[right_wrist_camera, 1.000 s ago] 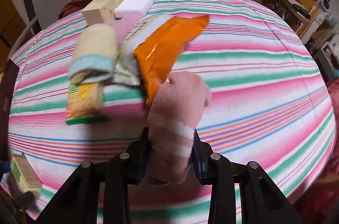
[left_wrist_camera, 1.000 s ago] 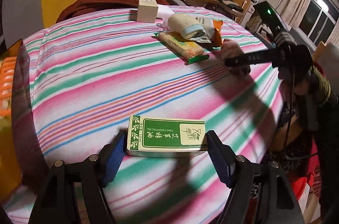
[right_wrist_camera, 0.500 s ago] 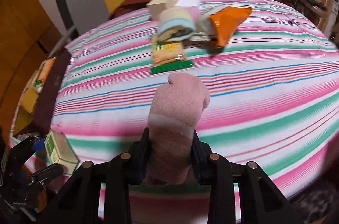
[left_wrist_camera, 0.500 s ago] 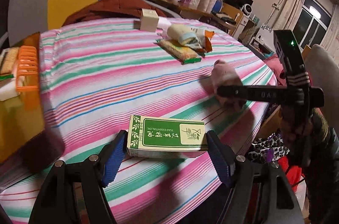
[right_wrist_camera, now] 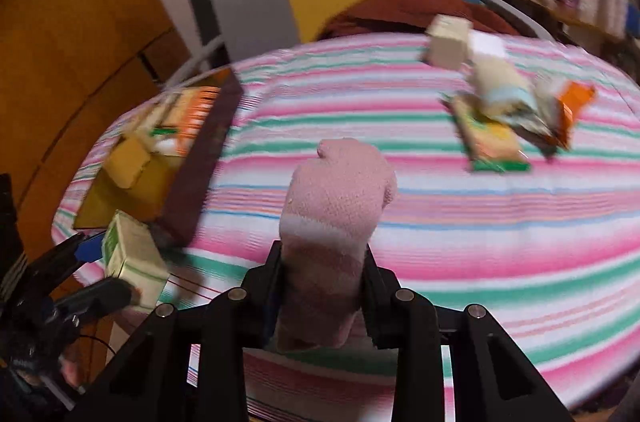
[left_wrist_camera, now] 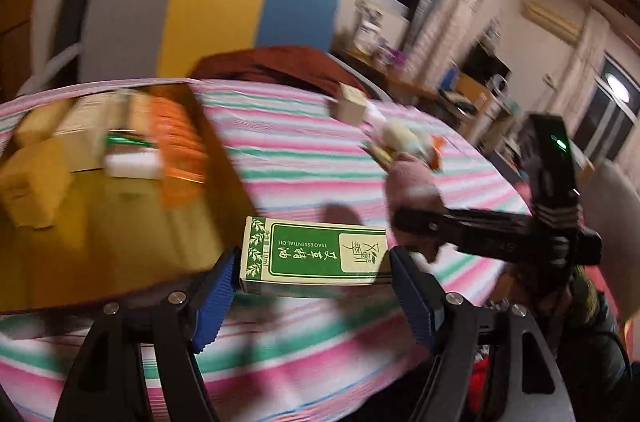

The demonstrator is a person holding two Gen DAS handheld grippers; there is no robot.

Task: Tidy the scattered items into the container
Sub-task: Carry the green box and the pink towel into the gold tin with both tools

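the left gripper (left_wrist_camera: 312, 278) is clamped on a green and cream box (left_wrist_camera: 316, 256), its blue pads pressing the two short ends, and holds it lengthwise in the air just beside the near corner of the container (left_wrist_camera: 224, 182). the container is a shallow brown tray on the striped tablecloth (left_wrist_camera: 304, 158), already holding yellow boxes (left_wrist_camera: 32, 182), an orange item and a white one, all blurred. the right gripper (right_wrist_camera: 322, 286) is closed tight on a rolled pink sock (right_wrist_camera: 332, 218), which sticks up and forward between the black fingers, above the middle of the cloth. in the right wrist view the container (right_wrist_camera: 208, 158) lies to the left, and the left gripper with its box (right_wrist_camera: 132, 258) sits at its near end. farther back on the cloth a snack packet (right_wrist_camera: 492, 142), a cream and blue sock roll (right_wrist_camera: 504, 88), an orange wrapper (right_wrist_camera: 574, 106) and a small cream box (right_wrist_camera: 448, 42) lie close together, well apart from the container.
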